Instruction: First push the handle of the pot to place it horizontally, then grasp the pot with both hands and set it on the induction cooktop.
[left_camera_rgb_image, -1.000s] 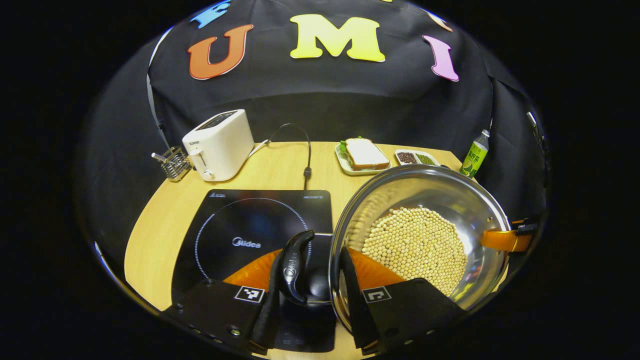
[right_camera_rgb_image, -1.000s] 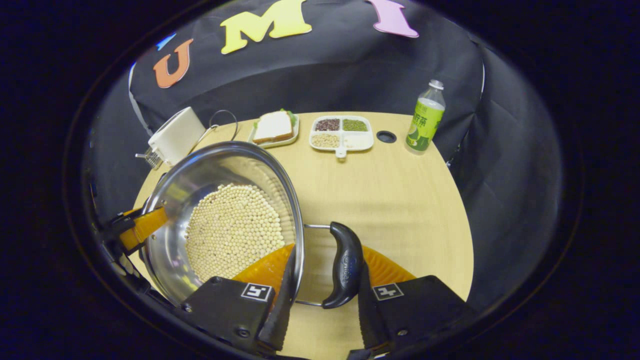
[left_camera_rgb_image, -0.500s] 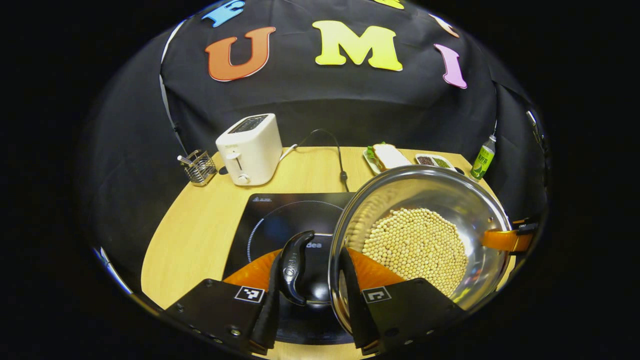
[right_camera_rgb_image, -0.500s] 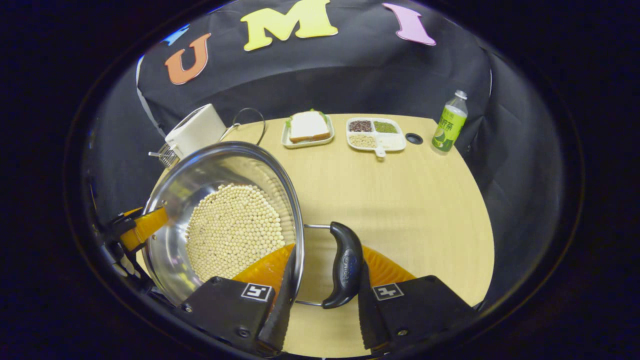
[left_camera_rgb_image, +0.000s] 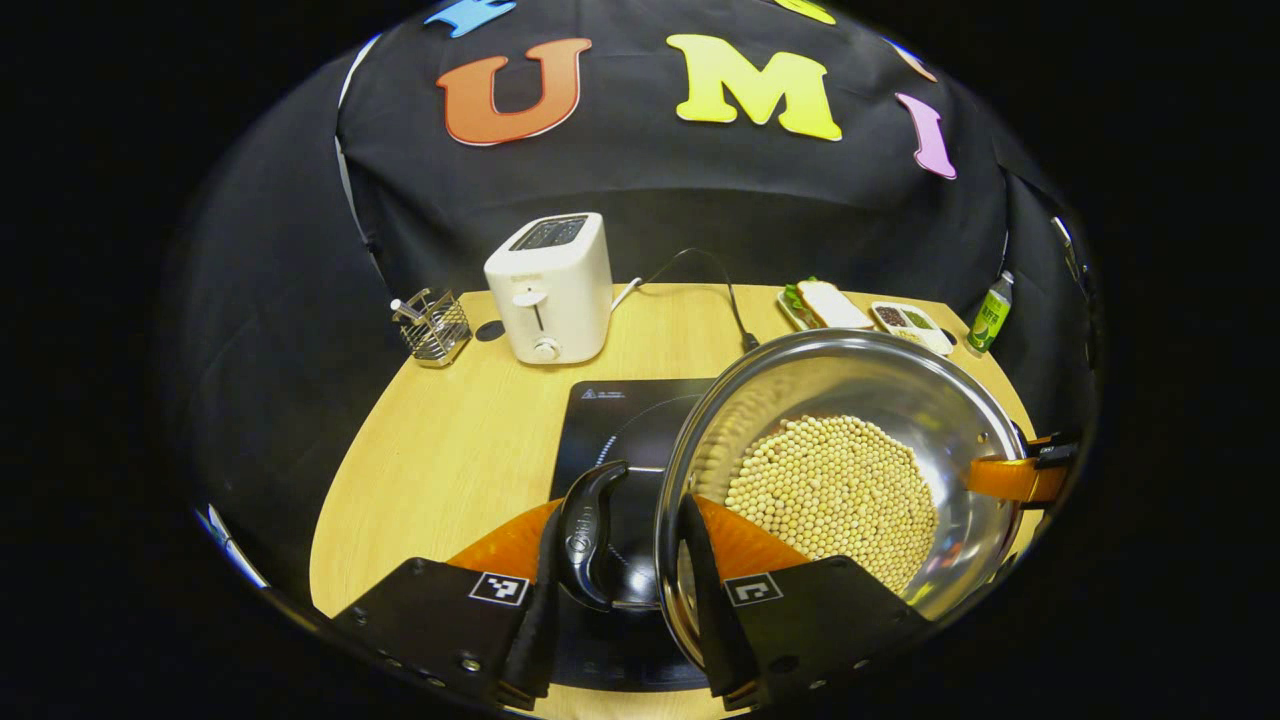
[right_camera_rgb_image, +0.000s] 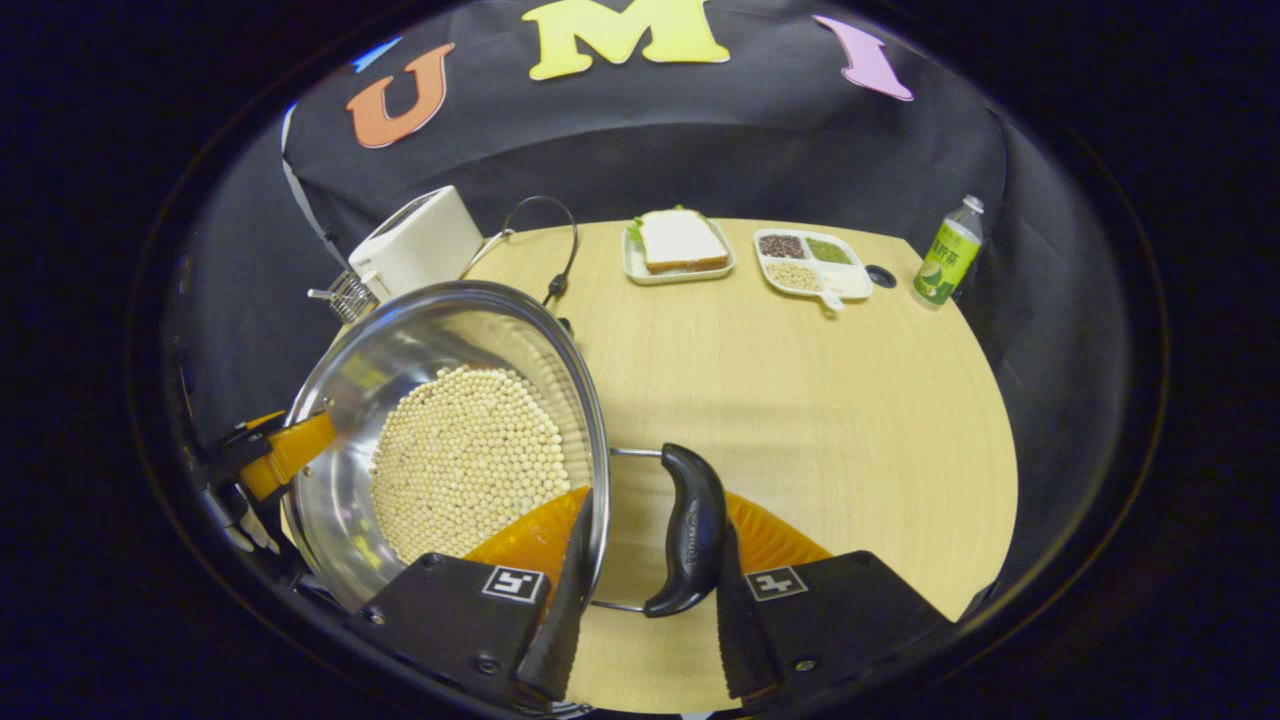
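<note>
The steel pot (left_camera_rgb_image: 900, 390) with pale beans in it hangs raised between both grippers. My left gripper (left_camera_rgb_image: 620, 590) is shut on its black left handle (left_camera_rgb_image: 588, 530) and rim, one finger outside the handle and one inside the pot. In the right gripper view the pot (right_camera_rgb_image: 450, 340) sits at the left, and my right gripper (right_camera_rgb_image: 645, 590) is shut the same way on the black right handle (right_camera_rgb_image: 690, 530). The black induction cooktop (left_camera_rgb_image: 620, 420) lies under the left handle and the pot's left side. Each view shows the other gripper across the pot: the right gripper (left_camera_rgb_image: 1015, 478) and the left gripper (right_camera_rgb_image: 280, 455).
A white toaster (left_camera_rgb_image: 550, 290) and a wire basket (left_camera_rgb_image: 432, 328) stand at the back left, with a black cable (left_camera_rgb_image: 700, 275) running to the cooktop. A sandwich plate (right_camera_rgb_image: 680, 245), a divided tray (right_camera_rgb_image: 812, 265) and a green bottle (right_camera_rgb_image: 945, 262) line the far edge.
Both grippers have carried the pot leftward. The cooktop has slid right in the left gripper view and now lies partly beneath the pot. The grips have not changed.
</note>
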